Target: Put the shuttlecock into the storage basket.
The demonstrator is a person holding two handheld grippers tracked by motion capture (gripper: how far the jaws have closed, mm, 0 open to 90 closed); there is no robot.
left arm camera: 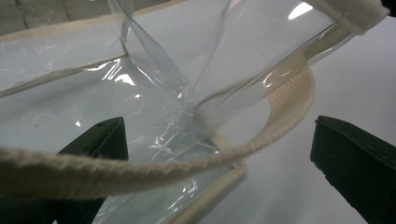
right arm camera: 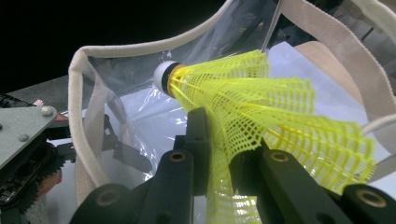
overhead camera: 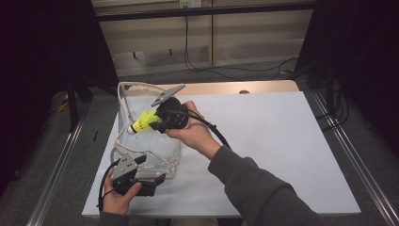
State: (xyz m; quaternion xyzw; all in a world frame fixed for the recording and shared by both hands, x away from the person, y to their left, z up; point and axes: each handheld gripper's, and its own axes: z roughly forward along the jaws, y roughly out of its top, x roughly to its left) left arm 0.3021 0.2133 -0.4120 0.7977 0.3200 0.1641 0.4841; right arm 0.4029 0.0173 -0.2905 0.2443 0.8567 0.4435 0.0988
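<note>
A clear plastic bag [overhead camera: 157, 147] with cream trim stands open on the left of the white table [overhead camera: 268, 136]. My right gripper [overhead camera: 159, 123] hovers over its mouth, shut on a yellow mesh shuttlecock [overhead camera: 143, 121] whose white cork tip points left and down toward the bag. In the right gripper view the jaws pinch the shuttlecock [right arm camera: 261, 107] by its skirt, right gripper [right arm camera: 219, 140], with the bag [right arm camera: 116, 98] behind. My left gripper [overhead camera: 151, 170] sits at the bag's near corner. Its jaws stand wide apart, left gripper [left arm camera: 219, 158], with the bag's cream strap [left arm camera: 289, 107] and corner [left arm camera: 140, 98] between them, not pinched.
A wooden strip [overhead camera: 226, 87] runs along the table's far edge. Metal rails [overhead camera: 348, 155] flank the table, and cables [overhead camera: 207, 66] lie on the floor beyond. Dark curtains hang on both sides. Bare white tabletop stretches to the right of the bag.
</note>
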